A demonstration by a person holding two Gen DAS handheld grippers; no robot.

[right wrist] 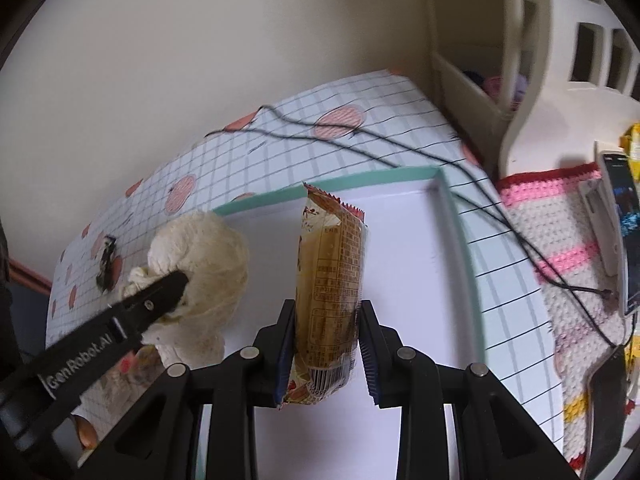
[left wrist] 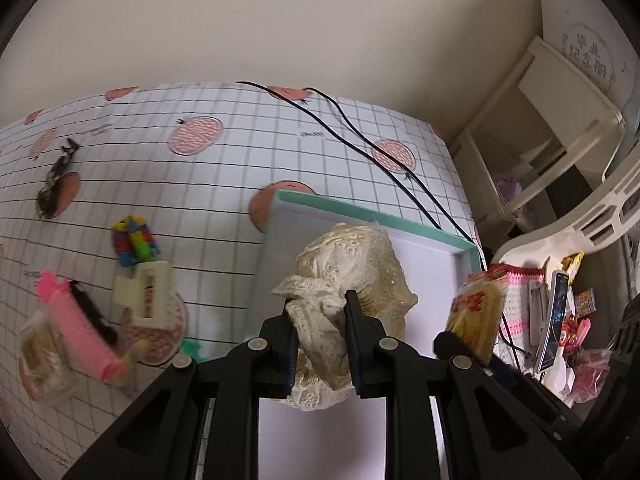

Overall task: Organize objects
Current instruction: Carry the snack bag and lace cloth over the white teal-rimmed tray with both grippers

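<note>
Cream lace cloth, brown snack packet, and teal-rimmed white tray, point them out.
Cream lace cloth [left wrist: 352,268], left wrist view, upper bunched folds.
Brown snack packet [right wrist: 330,280], right wrist view, printed back.
Teal-rimmed white tray [right wrist: 458,216], right wrist view, right rim.

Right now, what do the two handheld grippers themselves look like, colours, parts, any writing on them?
Both are matte black plastic. The left gripper and right gripper each have two angular linkage arms with triangular cut-outs, round silver pivot pins, and dark blue ribbed pads on the inner finger faces. Seen from the right wrist view, the left gripper's side carries white lettering reading GenRobot.AI. No cables, hands or sleeves show.
</note>
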